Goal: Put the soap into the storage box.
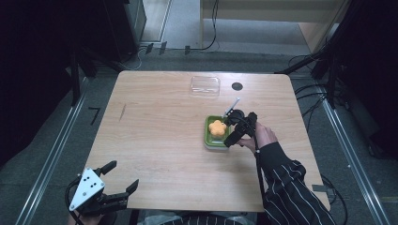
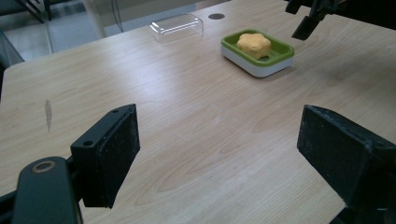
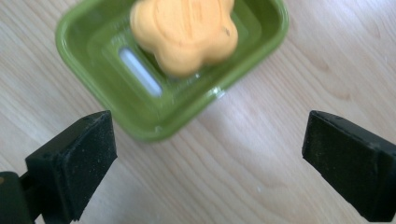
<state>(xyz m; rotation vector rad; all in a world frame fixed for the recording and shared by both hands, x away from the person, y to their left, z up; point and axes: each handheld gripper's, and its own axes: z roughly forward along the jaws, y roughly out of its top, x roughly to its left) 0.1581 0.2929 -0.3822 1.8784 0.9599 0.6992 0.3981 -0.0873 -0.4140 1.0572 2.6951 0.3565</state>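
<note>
An orange flower-shaped soap [image 1: 217, 127] lies in a green soap dish [image 1: 208, 137] right of the table's middle. My right gripper [image 1: 238, 130] hovers just right of the dish, open, held by a hand in a striped sleeve. In the right gripper view the soap [image 3: 184, 32] and dish [image 3: 79, 56] sit just ahead of the open gripper [image 3: 205, 158], with nothing between the jaws. My left gripper [image 1: 124, 174] is open over the table's near left corner. From the left gripper [image 2: 219, 154] view, the dish [image 2: 280, 58] and soap [image 2: 253, 44] are far off.
A clear plastic lid [image 1: 205, 86] lies near the far edge, beside a black round hole [image 1: 237, 86] in the wooden table [image 1: 159, 140]. A thin grey rod [image 1: 231, 108] sticks out behind the dish. Cables run across the floor around the table.
</note>
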